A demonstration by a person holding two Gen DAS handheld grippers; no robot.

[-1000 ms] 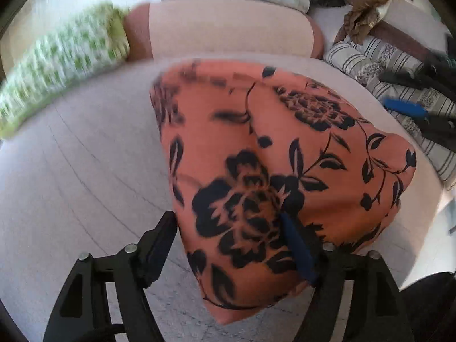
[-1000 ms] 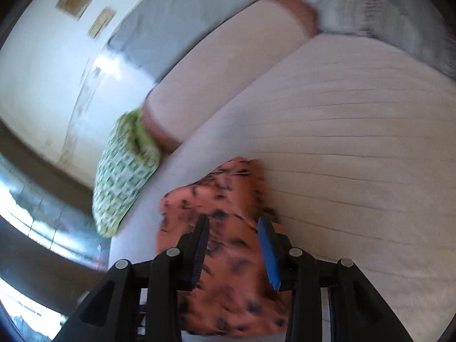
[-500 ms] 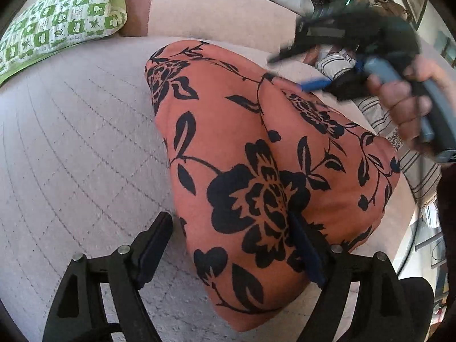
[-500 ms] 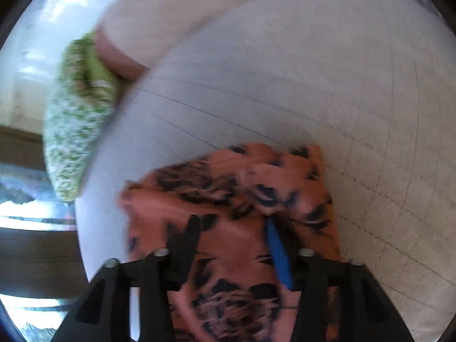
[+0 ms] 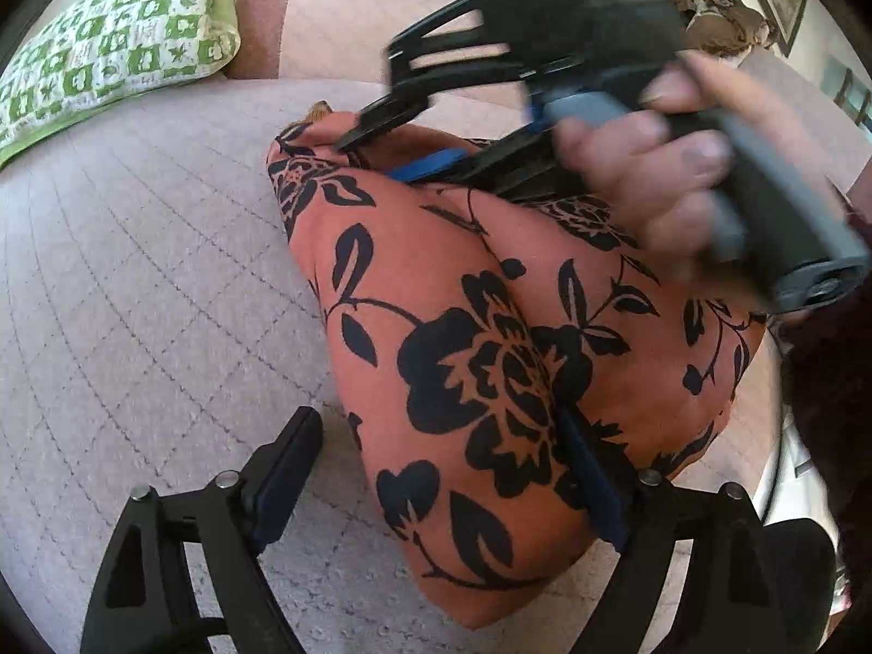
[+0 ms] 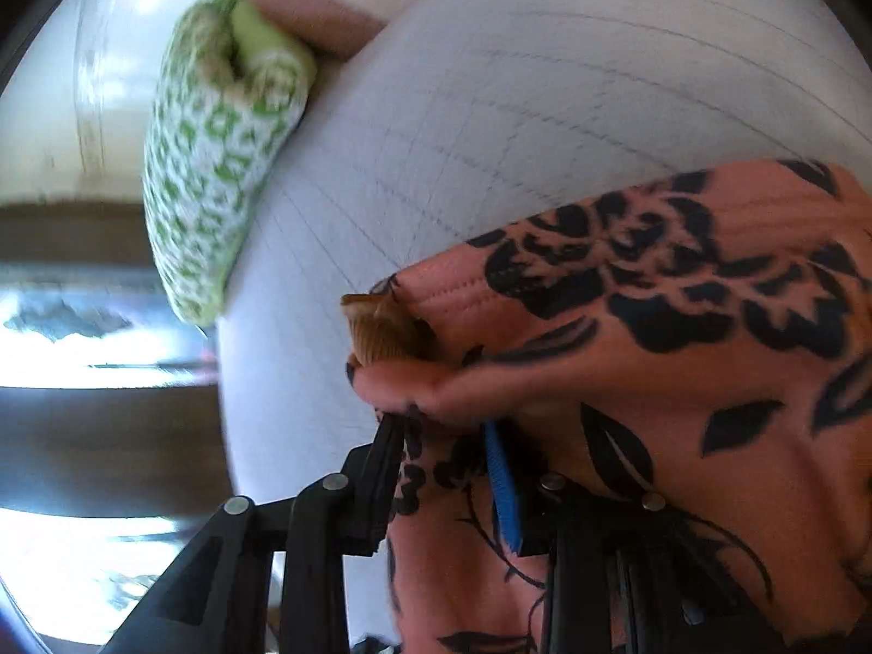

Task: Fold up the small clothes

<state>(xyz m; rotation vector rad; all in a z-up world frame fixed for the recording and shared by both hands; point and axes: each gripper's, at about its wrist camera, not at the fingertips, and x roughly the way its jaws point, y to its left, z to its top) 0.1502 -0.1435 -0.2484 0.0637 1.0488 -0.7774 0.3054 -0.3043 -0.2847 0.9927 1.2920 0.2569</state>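
Nearest in the left wrist view, the left gripper [image 5: 436, 468] hangs wide and is opening a little more, its 2 fingers straddling the near end of the orange floral garment [image 5: 490, 338]; the right finger lies against or partly under the cloth, but no pinch shows, so it seems to be letting the near end rest, or steadying it, while the other hand works; the garment lies on a pale quilted bed [image 5: 136, 283], doubled over with a long ridge running away from the camera, which suggests 1 fold is already made; further along it, the right gripper [image 5: 376, 144], held in a person's hand [image 5: 670, 163], reaches the far end, and its jaws are closing with a bunched corner of the cloth between them; the right wrist view shows that corner gathered between the narrowed fingers [image 6: 389, 468], though blur hides whether the pads already press firmly; I judge this grip is meant to lift the far end for the next fold; a small tan bit, perhaps a label or lining [image 6: 381, 332], pokes out at the corner, too blurred to name; beyond lie a green-and-white patterned pillow [image 5: 120, 49] and a pink bolster [image 5: 349, 22]; the hand blocks the garment's far right part, and the things heaped at the top right stay unclear.
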